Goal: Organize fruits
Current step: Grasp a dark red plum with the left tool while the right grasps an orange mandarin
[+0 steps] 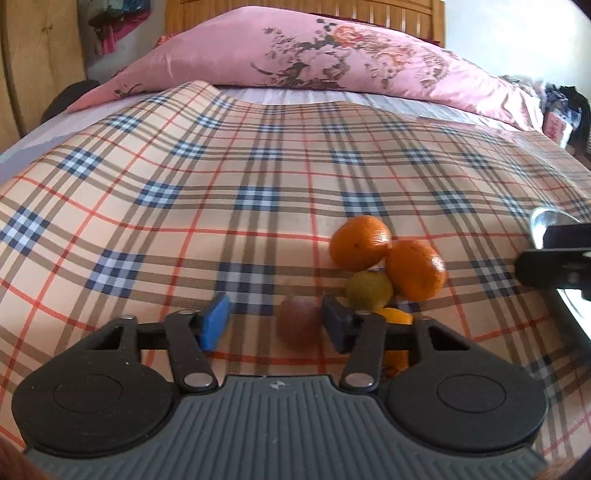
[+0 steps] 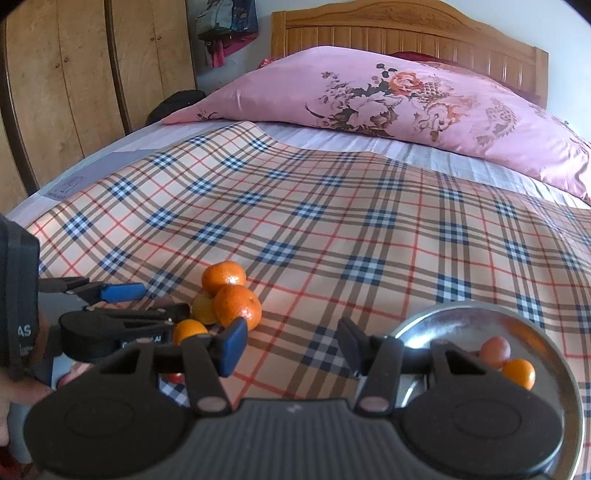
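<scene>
A loose heap of fruit lies on the plaid bedspread (image 1: 258,166): two oranges (image 1: 360,242) (image 1: 415,269), a yellow-green fruit (image 1: 369,290) and a small orange (image 1: 397,317) half hidden behind a finger. My left gripper (image 1: 275,323) is down at the heap with a reddish-brown fruit (image 1: 299,323) between its jaws. That fruit sits against the right pad, with a gap to the left pad. My right gripper (image 2: 291,345) stands open over bare cloth with nothing in it. Beside it, a metal plate (image 2: 443,325) holds a reddish fruit (image 2: 495,349) and a small orange (image 2: 519,373).
A pink floral pillow (image 2: 406,103) and a wooden headboard (image 2: 406,33) close off the far end of the bed. Wooden wardrobe doors (image 2: 74,74) stand at the left. A person's hand (image 2: 18,398) holds the left gripper (image 2: 147,302). A small red fruit (image 2: 173,377) peeks out below it.
</scene>
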The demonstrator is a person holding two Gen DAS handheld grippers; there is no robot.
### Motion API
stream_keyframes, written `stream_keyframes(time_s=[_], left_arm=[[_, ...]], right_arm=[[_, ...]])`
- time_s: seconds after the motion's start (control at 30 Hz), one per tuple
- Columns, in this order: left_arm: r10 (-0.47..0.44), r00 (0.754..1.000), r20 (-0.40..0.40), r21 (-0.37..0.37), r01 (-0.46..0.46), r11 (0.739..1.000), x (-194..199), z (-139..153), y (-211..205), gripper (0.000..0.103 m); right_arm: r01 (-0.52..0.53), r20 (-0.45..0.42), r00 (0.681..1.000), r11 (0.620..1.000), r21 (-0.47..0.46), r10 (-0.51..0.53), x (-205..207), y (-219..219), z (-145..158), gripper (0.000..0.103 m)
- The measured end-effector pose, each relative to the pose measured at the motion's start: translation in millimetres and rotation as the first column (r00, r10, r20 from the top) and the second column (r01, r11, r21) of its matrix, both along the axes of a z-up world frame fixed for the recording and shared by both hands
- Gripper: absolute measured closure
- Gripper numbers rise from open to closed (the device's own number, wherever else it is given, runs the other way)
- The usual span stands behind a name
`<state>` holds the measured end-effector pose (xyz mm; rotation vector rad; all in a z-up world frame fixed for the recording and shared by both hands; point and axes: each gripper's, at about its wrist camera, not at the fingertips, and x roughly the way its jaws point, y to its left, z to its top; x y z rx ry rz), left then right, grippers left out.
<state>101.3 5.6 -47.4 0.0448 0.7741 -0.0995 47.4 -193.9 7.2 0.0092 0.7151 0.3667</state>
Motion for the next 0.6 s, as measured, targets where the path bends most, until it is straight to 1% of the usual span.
stream_keyframes(time_s=[0.03,0.13,0.23,0.27,0.37,0.6], left_arm=[[-0.005,1.000,0.003,0.000,0.005,1.000,-1,0,0,0.056],[0.001,1.000,0.017,-0.009,-0.001,1.000,-6,0,2,0.067],[0.019,1.000,0.022,-0.029,-0.018,0.999,-8,1,7,0.078],[0.025,0.999,0.023,-0.031,-0.024,0.999,-8,1,8,0.080],[0.034,0.999,0.022,-0.053,-0.033,0.998,-9,2,13,0.080],[0.042,0.999,0.031,-0.043,-0.041,0.998,-12,1,13,0.079]], right_arm=[[-0.001,-0.002,1.000,1.000,-0.001,0.001,1,1,-1,0.050],[-0.005,-0.009,1.000,1.000,0.004,0.005,3,4,-4,0.050],[-0.012,-0.010,1.000,1.000,0.013,0.013,4,7,-6,0.050],[-0.015,-0.009,1.000,1.000,0.013,0.015,4,8,-7,0.050],[-0.030,-0.007,1.000,0.999,0.016,0.030,7,11,-9,0.050],[-0.075,-0.011,0.997,0.997,0.013,0.075,15,24,-17,0.049]])
